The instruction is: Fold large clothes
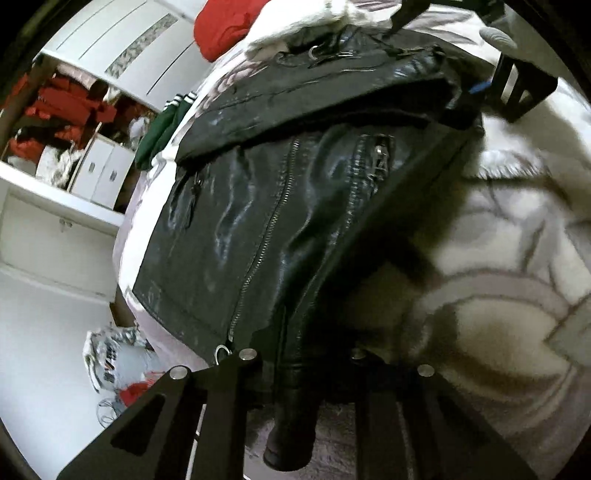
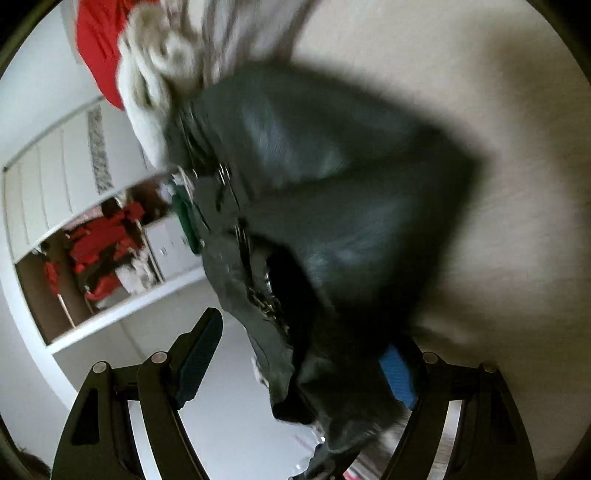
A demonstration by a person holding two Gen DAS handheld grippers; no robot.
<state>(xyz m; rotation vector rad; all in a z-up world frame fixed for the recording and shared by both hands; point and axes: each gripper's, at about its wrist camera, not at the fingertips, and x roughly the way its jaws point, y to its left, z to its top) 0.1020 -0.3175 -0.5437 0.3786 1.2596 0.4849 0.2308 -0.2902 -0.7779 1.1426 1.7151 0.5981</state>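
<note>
A black leather jacket (image 1: 273, 206) with zippers lies on a bed covered by a white and pink blanket (image 1: 498, 288); its upper part is folded over. My left gripper (image 1: 299, 365) is shut on the jacket's near hem, and a roll of leather hangs between its fingers. In the right wrist view the jacket (image 2: 332, 192) is blurred and fills the middle. My right gripper (image 2: 303, 373) stands open, with jacket fabric lying between its blue pads (image 2: 399, 376). The right gripper also shows in the left wrist view (image 1: 517, 88), at the jacket's far corner.
A red garment (image 1: 225, 26) and a white garment (image 1: 295, 26) lie at the head of the bed. A green garment (image 1: 159, 136) hangs off the bed's left side. An open white wardrobe (image 1: 70, 122) holds red clothes. Clothes lie on the floor (image 1: 110, 354).
</note>
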